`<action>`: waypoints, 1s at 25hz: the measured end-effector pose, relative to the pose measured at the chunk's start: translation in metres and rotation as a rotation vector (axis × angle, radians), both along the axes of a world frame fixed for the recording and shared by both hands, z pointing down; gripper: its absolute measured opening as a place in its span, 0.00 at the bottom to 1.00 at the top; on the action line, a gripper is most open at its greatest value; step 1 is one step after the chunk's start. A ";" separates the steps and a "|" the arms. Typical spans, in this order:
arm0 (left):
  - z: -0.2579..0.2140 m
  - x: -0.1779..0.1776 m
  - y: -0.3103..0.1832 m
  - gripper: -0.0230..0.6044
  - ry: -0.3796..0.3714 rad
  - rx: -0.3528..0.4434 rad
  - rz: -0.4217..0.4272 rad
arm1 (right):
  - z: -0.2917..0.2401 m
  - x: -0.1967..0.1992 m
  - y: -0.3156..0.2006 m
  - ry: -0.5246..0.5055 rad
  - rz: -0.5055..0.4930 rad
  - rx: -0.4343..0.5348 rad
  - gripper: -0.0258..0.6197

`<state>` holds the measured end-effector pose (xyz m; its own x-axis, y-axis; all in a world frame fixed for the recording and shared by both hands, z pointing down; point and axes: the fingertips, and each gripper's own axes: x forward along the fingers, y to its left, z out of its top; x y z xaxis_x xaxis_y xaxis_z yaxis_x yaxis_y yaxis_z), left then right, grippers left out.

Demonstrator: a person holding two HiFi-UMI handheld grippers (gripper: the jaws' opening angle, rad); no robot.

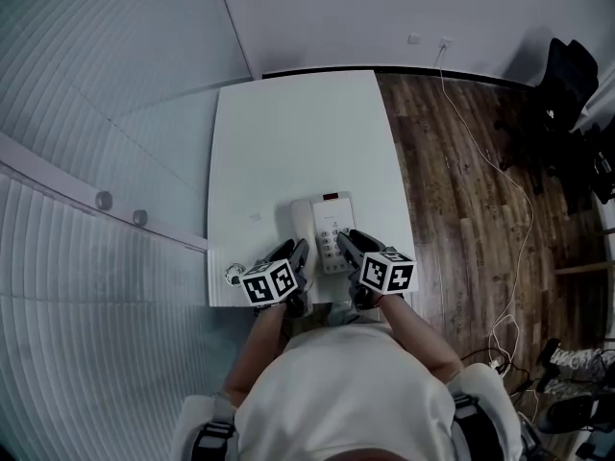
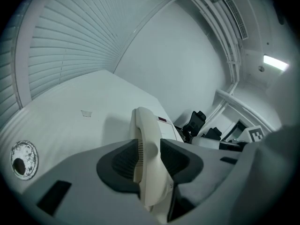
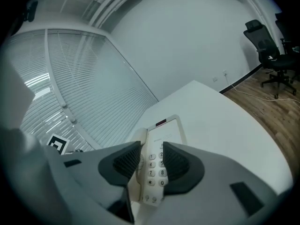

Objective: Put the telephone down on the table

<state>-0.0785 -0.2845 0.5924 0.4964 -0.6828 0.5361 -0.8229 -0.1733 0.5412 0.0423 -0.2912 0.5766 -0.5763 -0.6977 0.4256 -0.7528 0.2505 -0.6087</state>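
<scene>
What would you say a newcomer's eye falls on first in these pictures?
The white telephone at the near edge of the white table, clamped by both tongs: the left tongs on its handset, the right tongs across its keypad. Next, the dark wooden floor right of the table, with a pale cable trailing across it.

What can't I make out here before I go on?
Telephone near end: head view, covered by left gripper and right gripper.
Telephone underside, touching table or not: shown in no view.
Display text: too small in every view.
Keypad right column: right gripper view, behind a finger.
</scene>
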 end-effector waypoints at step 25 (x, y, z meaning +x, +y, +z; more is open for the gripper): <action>-0.011 -0.036 0.132 0.08 0.048 0.023 0.110 | -0.013 -0.046 0.142 0.088 0.053 0.056 0.08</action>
